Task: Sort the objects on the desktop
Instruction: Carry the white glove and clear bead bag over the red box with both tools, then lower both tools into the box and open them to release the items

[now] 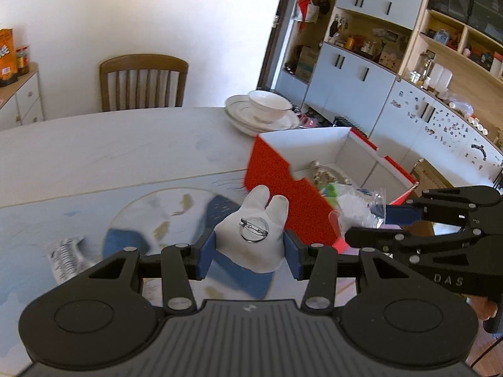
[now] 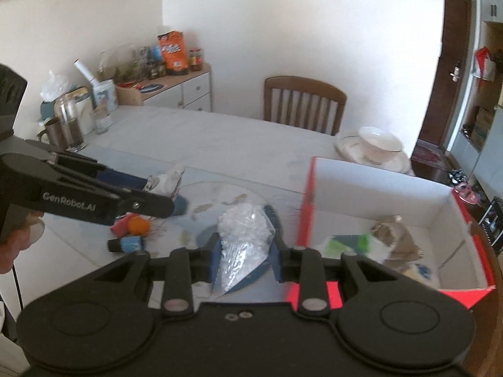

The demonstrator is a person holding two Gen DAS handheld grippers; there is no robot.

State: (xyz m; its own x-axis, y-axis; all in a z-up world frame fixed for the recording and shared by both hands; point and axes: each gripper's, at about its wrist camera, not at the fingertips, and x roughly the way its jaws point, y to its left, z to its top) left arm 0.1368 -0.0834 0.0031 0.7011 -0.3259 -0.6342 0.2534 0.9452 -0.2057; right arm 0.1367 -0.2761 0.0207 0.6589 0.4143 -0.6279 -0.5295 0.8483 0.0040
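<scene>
Two items are gripped beside the red box: a plush brooch by the left gripper, a bag of white beads by the right gripper.

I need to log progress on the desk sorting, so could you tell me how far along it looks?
Partly done: the red cardboard box already holds a green packet and other items. In hand: the left tongs grip a white plush bunny badge, and the right tongs grip a clear bag of white beads. Left on the table: an orange ball, a small blue-labelled bottle and a red piece.

White walls, wooden chair, probably daylight.
</scene>
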